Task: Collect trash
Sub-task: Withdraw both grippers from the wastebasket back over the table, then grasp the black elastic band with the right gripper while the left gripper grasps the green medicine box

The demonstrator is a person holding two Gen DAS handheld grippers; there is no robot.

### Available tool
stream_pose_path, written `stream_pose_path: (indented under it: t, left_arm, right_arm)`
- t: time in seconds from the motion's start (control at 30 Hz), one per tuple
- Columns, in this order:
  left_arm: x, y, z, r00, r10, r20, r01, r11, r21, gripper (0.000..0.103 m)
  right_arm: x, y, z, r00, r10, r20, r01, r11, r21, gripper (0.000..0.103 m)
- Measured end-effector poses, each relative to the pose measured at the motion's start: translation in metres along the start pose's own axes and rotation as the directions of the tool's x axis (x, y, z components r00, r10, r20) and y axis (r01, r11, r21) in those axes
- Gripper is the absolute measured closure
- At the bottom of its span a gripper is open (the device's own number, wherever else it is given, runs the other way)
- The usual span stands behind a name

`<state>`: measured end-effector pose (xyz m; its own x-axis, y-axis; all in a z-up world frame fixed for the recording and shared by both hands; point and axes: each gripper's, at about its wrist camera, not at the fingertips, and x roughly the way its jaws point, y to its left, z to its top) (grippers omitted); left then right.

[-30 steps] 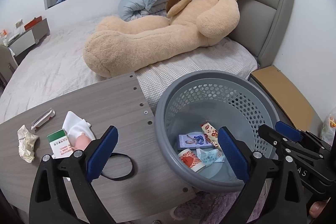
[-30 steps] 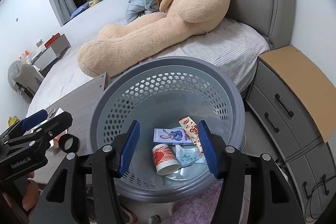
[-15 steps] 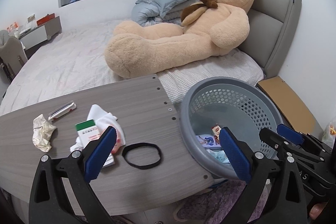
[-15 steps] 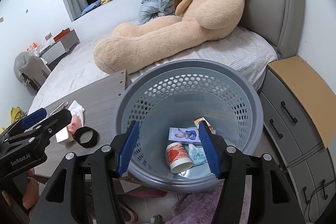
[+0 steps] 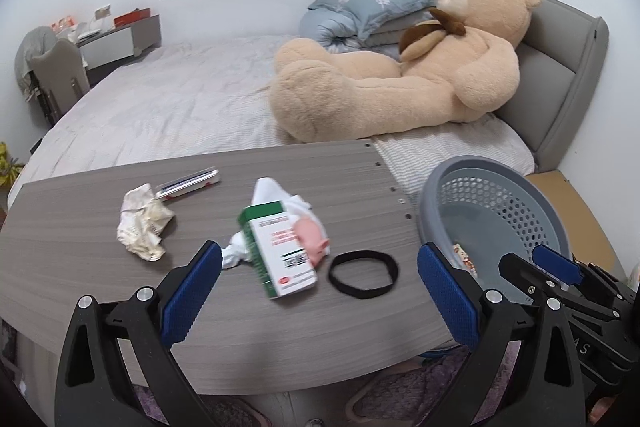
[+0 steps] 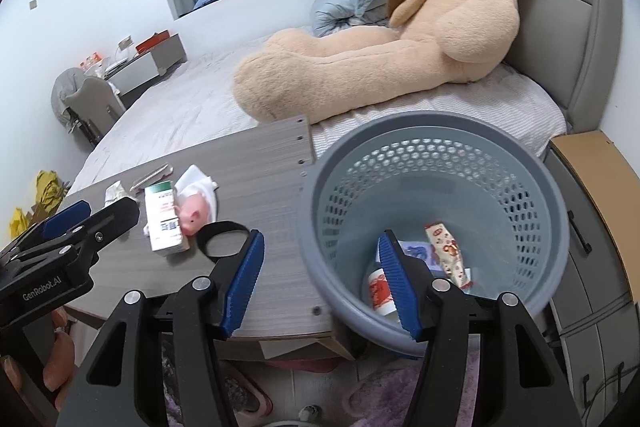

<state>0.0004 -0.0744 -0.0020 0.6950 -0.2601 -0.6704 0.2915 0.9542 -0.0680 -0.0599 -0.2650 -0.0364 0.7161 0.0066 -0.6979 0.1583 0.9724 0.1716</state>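
My left gripper is open and empty above the near edge of the grey table. Just ahead of it lie a green-and-white carton, a pink pig toy, a white cloth and a black band. Crumpled paper and a flat packet lie further left. My right gripper is open and empty, straddling the near rim of the grey basket. The basket holds a paper cup, a snack wrapper and a blue card.
The basket stands off the table's right end, beside a bed with a large teddy bear. A brown-topped drawer unit stands right of the basket. A purple rug lies under the table edge. A hand holds the left gripper.
Both grippers have swung left, from over the basket toward the table. The carton, pig and band now sit in the middle of the left wrist view. Both stay open.
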Motion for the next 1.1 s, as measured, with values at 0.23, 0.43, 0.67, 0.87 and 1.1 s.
stream_pose_path:
  t: [0.23,0.43,0.67,0.87,1.1]
  left_arm:
    - [0.001,0.039,-0.015,0.998,0.064,-0.027,-0.066,0.997,-0.048,0.007]
    - [0.003,0.066,-0.024,0.993,0.108,-0.042,-0.111,0.991,-0.072,0.007]
    - [0.010,0.092,-0.029,0.989,0.135,-0.064,-0.141,0.984,-0.106,0.007]
    - [0.017,0.105,-0.029,0.987,0.144,-0.076,-0.153,0.980,-0.130,0.007]
    - [0.024,0.107,-0.027,0.986,0.143,-0.091,-0.154,0.979,-0.135,0.007]
  right_arm:
    - [0.017,0.031,-0.002,0.999,0.041,-0.032,-0.042,0.998,-0.047,0.045]
    - [0.031,0.050,-0.004,0.996,0.057,-0.063,-0.062,0.994,-0.086,0.045]
    - [0.057,0.067,-0.008,0.990,0.069,-0.121,-0.084,0.989,-0.124,0.045]
    - [0.079,0.079,-0.011,0.986,0.064,-0.156,-0.090,0.982,-0.165,0.036]
    - [0.101,0.085,-0.010,0.981,0.051,-0.187,-0.088,0.977,-0.195,0.036]
